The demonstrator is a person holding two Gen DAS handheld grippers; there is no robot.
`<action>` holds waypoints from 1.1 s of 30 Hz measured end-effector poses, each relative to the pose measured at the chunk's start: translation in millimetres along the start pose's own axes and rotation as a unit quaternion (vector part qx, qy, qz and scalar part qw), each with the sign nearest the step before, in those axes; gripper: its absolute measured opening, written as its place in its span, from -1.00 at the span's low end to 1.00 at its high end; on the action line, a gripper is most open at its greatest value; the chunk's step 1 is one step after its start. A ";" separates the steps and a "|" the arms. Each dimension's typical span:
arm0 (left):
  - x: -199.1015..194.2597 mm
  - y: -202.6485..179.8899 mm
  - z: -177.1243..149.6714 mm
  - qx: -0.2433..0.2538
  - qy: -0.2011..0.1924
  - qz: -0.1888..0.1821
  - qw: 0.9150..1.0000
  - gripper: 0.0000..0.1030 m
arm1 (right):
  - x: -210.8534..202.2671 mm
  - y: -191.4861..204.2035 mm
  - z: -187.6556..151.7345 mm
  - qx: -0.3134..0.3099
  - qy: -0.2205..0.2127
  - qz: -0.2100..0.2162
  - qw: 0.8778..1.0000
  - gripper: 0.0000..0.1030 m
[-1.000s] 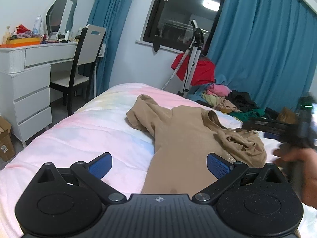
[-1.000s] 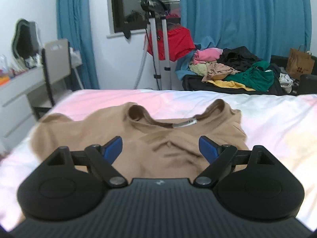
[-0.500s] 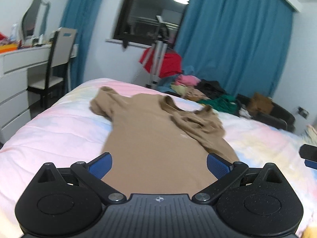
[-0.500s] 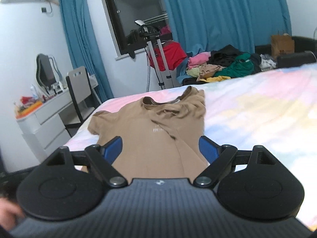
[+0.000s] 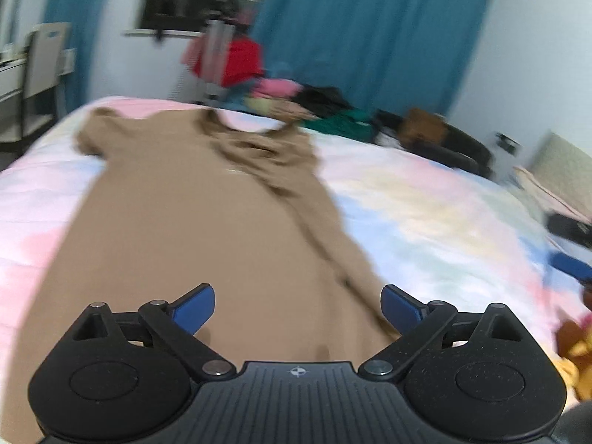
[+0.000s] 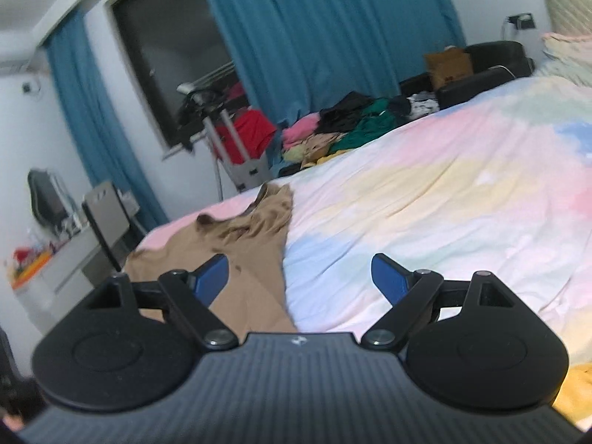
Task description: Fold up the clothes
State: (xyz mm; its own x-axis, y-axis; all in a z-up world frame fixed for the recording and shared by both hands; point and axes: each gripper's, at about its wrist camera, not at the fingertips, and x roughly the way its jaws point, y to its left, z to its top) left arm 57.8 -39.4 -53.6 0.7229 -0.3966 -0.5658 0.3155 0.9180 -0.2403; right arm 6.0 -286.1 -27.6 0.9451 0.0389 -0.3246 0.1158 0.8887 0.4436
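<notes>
Left wrist view: the left hand-held gripper (image 5: pixel 298 305) hangs low over the hem end of a tan T-shirt (image 5: pixel 192 222), pointing along the garment toward its collar. Its jaws stand wide apart with nothing between them, the blue pads (image 5: pixel 194 309) clear of the cloth. The T-shirt lies lengthwise on the bed (image 5: pixel 425 214), one short sleeve spread out to the left, the other side bunched in soft creases near the neckline. The bedcover is a smooth pastel quilt in pink, blue and yellow patches. This picture is blurred.

Right wrist view: the right hand-held gripper (image 6: pixel 298 277) is tilted and sits above the T-shirt's (image 6: pixel 251 259) right edge, jaws likewise spread and holding nothing. The left blue pad is over tan fabric, the right over bare bed (image 6: pixel 444 203). Beyond the bed's far edge lies a heap of mixed clothes (image 6: pixel 333 129), and teal curtains (image 6: pixel 325 29) hang behind it.
</notes>
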 end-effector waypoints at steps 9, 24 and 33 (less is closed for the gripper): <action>38.0 -101.8 -35.8 0.150 0.054 -0.099 0.982 0.56 | -29.9 -54.4 7.5 0.112 -0.052 0.015 0.992 0.67; 111.9 -149.6 -82.4 0.253 0.101 -0.127 0.954 -0.57 | -19.9 -72.8 1.7 0.140 -0.040 0.022 0.989 0.70; 40.9 -98.5 -41.8 0.096 -0.004 -0.118 0.988 -0.99 | -16.9 -68.7 1.5 0.135 -0.030 0.017 0.990 0.70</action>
State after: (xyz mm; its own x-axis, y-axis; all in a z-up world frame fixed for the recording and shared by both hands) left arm 30.5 -145.8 -86.1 0.6192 -0.6004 -0.5060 0.5862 0.7823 -0.2109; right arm -17.4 -348.5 -51.3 0.9652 0.0333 -0.2593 0.1530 0.7322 0.6636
